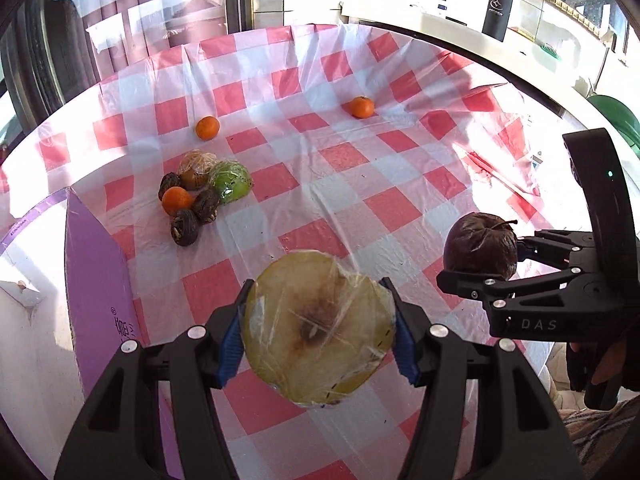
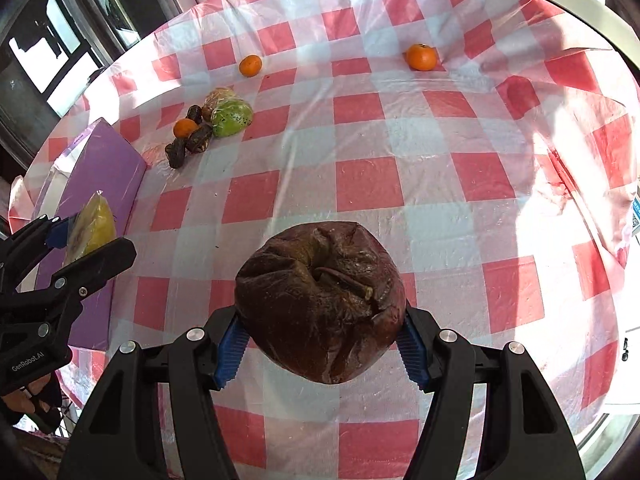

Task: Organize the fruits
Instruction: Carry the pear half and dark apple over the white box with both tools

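Observation:
My left gripper (image 1: pixel 318 334) is shut on a plastic-wrapped yellow fruit half (image 1: pixel 320 328), held above the checked tablecloth (image 1: pixel 360 184); it also shows in the right wrist view (image 2: pixel 90 228). My right gripper (image 2: pixel 320 336) is shut on a wrinkled dark-red apple (image 2: pixel 320 300), also seen in the left wrist view (image 1: pixel 480 248). A cluster of fruit lies at the far left: a wrapped green fruit (image 1: pixel 232 182), an orange (image 1: pixel 176 200) and dark shrivelled fruits (image 1: pixel 186 230). Two loose oranges (image 1: pixel 208 127) (image 1: pixel 362 106) lie farther back.
A purple box (image 1: pixel 96 280) stands at the table's left edge. A black bottle (image 1: pixel 497 10) stands on a white counter beyond the table. A green chair (image 1: pixel 616 116) is at the right.

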